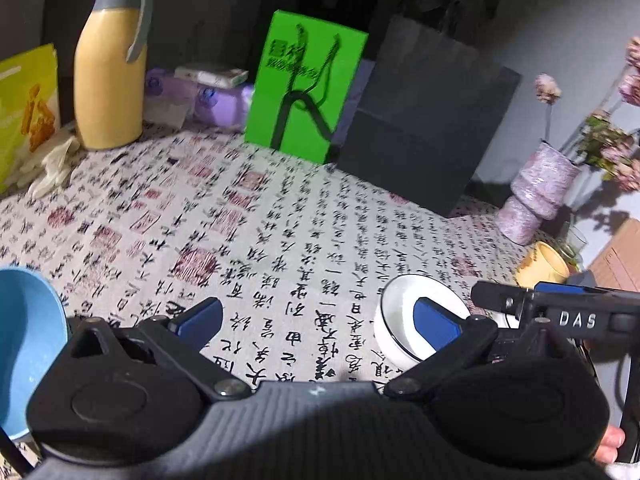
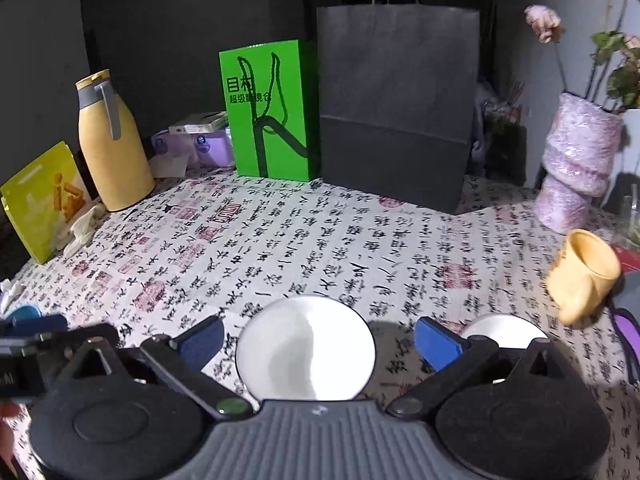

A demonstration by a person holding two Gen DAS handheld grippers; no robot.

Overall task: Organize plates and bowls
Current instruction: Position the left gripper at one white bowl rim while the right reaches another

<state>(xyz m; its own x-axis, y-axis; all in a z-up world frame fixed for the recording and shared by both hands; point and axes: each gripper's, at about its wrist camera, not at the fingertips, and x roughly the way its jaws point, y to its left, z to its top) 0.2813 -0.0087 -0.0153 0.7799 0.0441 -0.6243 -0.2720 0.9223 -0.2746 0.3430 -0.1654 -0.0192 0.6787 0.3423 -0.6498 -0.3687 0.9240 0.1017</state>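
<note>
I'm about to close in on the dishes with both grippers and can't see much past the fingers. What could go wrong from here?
The right gripper is open over the white bowl, with a second white dish just beyond its right finger; closing or sliding could knock that dish. The yellow mug lies tipped near the table's right side and might roll if bumped. The left gripper sits close to the right one, so they could collide.

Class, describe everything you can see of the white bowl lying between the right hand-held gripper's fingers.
The white bowl is round and shallow, glossy like glazed ceramic, with a thin dark line round its rim. It looks empty and sits upright on the calligraphy-print tablecloth. The right hand-held gripper is open around it, fingers apart from its rim; its near edge is hidden behind the gripper body.
</note>
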